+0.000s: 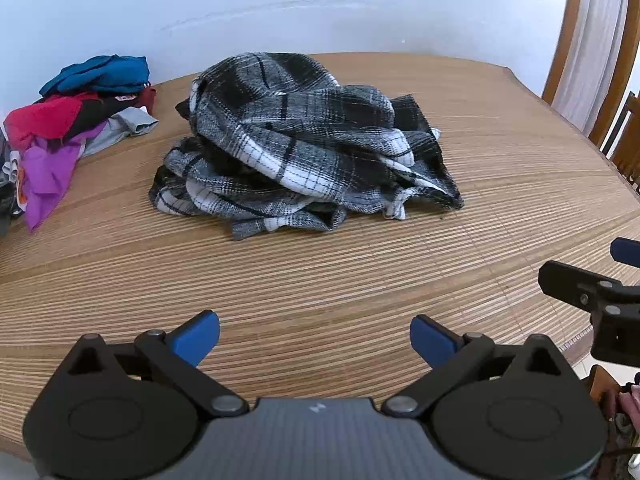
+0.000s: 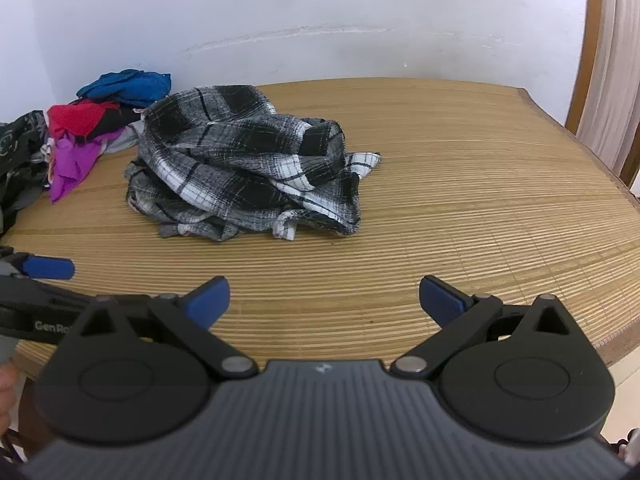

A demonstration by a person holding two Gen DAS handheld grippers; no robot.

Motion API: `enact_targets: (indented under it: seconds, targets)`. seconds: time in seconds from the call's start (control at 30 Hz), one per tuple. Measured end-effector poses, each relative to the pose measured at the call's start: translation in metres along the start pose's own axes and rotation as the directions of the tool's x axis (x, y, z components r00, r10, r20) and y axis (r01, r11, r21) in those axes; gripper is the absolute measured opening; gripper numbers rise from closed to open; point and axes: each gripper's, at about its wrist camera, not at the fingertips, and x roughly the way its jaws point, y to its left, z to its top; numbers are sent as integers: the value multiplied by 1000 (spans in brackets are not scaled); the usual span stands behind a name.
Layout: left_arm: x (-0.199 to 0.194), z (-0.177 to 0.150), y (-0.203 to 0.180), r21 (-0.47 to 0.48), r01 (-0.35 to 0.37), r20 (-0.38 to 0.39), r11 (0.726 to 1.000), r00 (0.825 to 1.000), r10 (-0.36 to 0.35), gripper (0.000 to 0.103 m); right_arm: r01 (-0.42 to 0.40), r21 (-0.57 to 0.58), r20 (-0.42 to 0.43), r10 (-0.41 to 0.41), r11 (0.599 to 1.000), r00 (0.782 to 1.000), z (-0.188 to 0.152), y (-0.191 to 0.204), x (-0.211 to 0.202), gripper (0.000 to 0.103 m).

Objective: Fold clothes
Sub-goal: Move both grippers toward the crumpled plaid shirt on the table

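A crumpled black, grey and white plaid garment (image 1: 304, 144) lies in a heap on the bamboo mat; it also shows in the right wrist view (image 2: 248, 168). My left gripper (image 1: 315, 338) is open and empty, near the mat's front edge, well short of the heap. My right gripper (image 2: 324, 300) is open and empty, also near the front edge. The right gripper shows at the right edge of the left wrist view (image 1: 592, 288). One blue fingertip (image 2: 48, 268) of the left gripper shows at the left of the right wrist view.
A pile of other clothes (image 1: 68, 120), blue, red, purple and grey, lies at the back left by the white wall; it also shows in the right wrist view (image 2: 92, 128). The bamboo mat (image 1: 500, 168) covers the surface. A wooden frame and curtain (image 1: 592, 48) stand at the right.
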Motion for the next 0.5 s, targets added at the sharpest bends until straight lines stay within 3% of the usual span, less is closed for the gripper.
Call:
enact_targets:
  seconds: [0.5]
  targets:
    - [15,6,56,-18,-62,-5,998,998,62,103,-10,24,13,10,1000,1000,4,28,23,103]
